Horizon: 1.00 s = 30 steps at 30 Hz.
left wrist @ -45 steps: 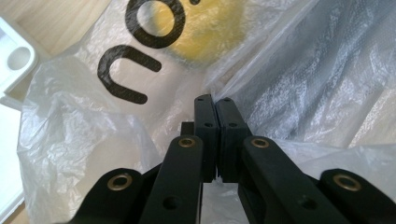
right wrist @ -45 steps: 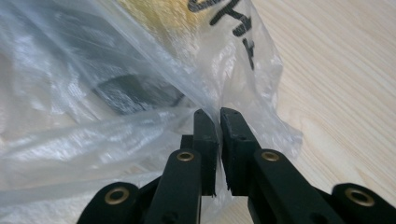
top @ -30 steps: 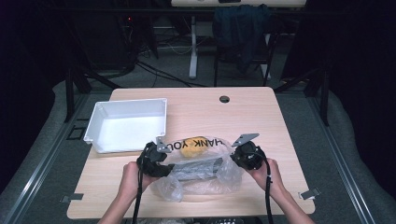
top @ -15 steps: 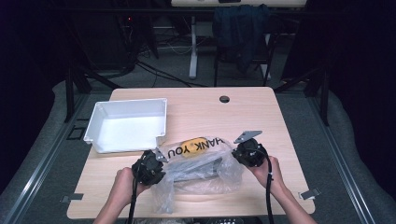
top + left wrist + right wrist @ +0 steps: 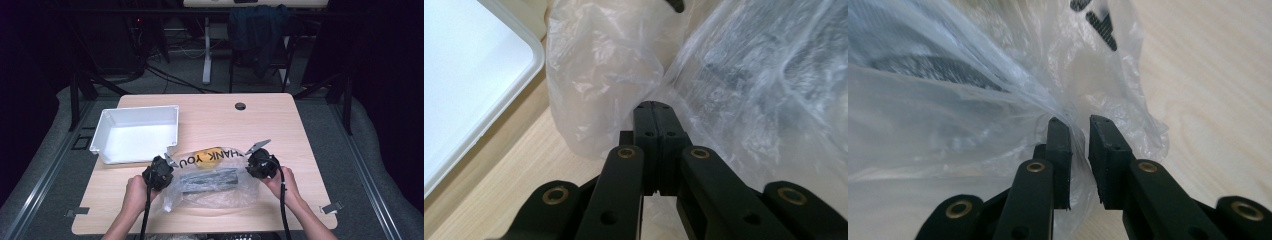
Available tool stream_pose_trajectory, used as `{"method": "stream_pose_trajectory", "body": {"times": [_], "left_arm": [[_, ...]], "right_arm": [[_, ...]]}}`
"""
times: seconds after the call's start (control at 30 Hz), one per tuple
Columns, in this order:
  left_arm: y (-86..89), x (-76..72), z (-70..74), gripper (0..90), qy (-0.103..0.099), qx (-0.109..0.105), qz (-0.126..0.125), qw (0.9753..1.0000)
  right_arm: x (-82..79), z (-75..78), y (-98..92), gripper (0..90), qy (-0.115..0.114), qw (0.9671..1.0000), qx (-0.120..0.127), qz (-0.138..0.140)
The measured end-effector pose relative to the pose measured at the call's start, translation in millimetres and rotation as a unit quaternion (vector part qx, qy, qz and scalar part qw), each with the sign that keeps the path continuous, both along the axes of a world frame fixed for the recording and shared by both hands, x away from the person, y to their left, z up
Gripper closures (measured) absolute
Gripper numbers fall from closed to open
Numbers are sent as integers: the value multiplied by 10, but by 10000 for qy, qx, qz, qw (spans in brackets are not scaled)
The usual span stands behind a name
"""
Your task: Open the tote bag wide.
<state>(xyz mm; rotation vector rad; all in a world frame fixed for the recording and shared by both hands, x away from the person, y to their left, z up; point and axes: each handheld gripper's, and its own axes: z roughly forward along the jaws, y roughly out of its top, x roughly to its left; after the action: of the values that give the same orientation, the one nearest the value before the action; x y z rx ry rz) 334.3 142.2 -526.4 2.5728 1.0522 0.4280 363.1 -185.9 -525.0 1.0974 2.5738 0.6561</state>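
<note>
A clear plastic bag (image 5: 220, 196) printed "THANK YOU" lies on the wooden table near the front. Inside it are a long dark object (image 5: 207, 179) and something yellow (image 5: 206, 155). My left gripper (image 5: 159, 172) is at the bag's left end. In the left gripper view it (image 5: 655, 105) is shut on a fold of the bag film (image 5: 599, 60). At the bag's right end is my right gripper (image 5: 261, 162). In the right gripper view its jaws (image 5: 1079, 122) stand a little apart, with the crumpled edge of the bag (image 5: 948, 100) between and around them.
An empty white tray (image 5: 102, 136) sits at the table's left, just behind the left gripper; its rounded corner (image 5: 531, 55) is close to the bag. A round cable hole (image 5: 240, 106) is near the far edge. Bare tabletop (image 5: 280, 125) lies to the right.
The left gripper has drawn back toward the person and then shifted slightly forward, still holding the bag. The right gripper has stayed at the bag's right end, and the bag has spread flatter.
</note>
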Motion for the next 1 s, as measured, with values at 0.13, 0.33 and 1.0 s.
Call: {"method": "stream_pose_trajectory", "body": {"times": [0.13, 0.33, 1.0], "left_arm": [[-38, 50, -83, 900, 81, 71, 29, 9999], [-29, 29, -49, 900, -30, 68, -4, 10000], [52, -455, 701, 316, -649, -1237, -258, 9899]], "right_arm": [[38, -70, -14, 773, 278, 9995, -161, 31], [40, -40, -63, 660, 428, 9990, -134, 22], [-163, 285, -171, 627, 98, 9984, 547, 91]]}}
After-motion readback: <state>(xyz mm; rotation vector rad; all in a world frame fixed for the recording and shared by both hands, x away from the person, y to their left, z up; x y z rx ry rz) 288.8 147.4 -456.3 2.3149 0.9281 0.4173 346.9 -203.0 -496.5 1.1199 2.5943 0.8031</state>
